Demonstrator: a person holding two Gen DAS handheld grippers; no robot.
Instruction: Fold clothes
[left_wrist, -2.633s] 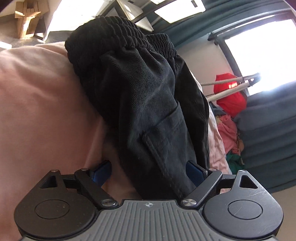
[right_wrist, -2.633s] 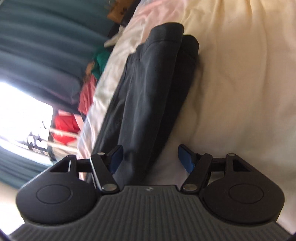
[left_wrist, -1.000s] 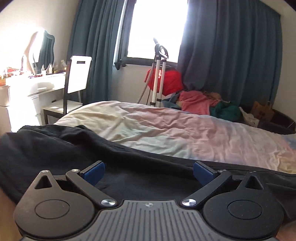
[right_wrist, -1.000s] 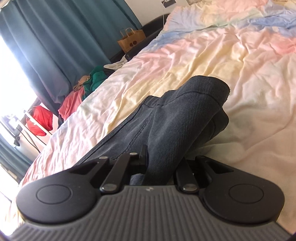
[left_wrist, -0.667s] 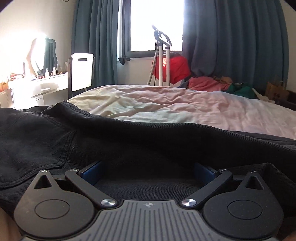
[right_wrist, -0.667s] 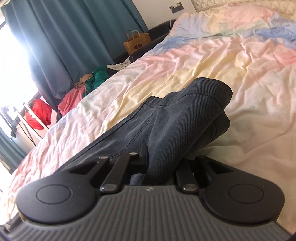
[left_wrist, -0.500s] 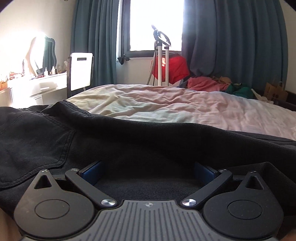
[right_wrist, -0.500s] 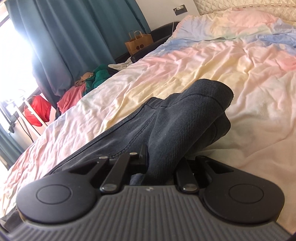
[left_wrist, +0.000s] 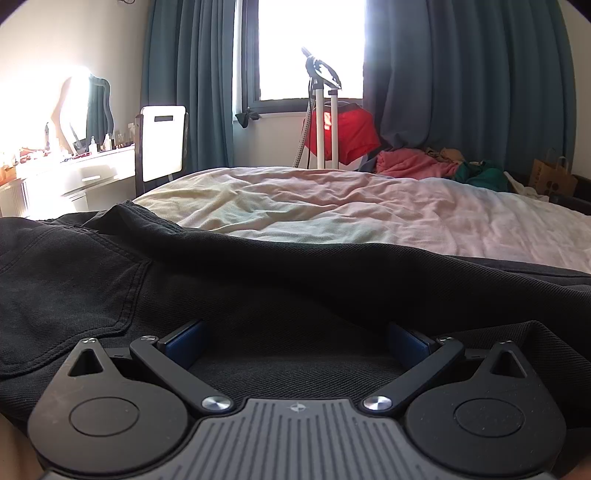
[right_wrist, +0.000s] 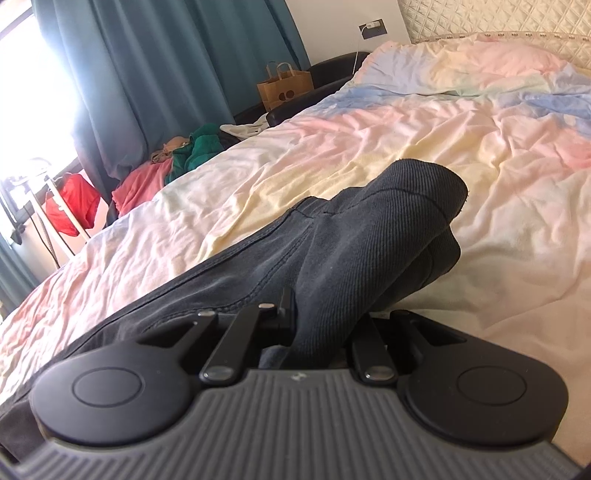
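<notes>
A pair of black trousers (left_wrist: 258, 280) lies on the pastel bed sheet (left_wrist: 351, 206). In the left wrist view its back pocket is at the left. My left gripper (left_wrist: 295, 341) is open, its blue pads apart, resting over the waist part of the cloth. In the right wrist view my right gripper (right_wrist: 325, 325) is shut on the trouser legs (right_wrist: 373, 236), whose ribbed cuffs stick out ahead of it, just above the sheet (right_wrist: 498, 155).
Past the bed's far edge lie a pile of pink and green clothes (left_wrist: 436, 166), a red bag behind a white stand (left_wrist: 343, 133), a chair (left_wrist: 162, 147) and a dressing table (left_wrist: 74, 173). A paper bag (right_wrist: 284, 88) and the headboard (right_wrist: 498, 18) are to the right.
Since 2.6 s ago both views have swung level with the bed and my right gripper has shut on the trouser legs. In the last half second little has moved.
</notes>
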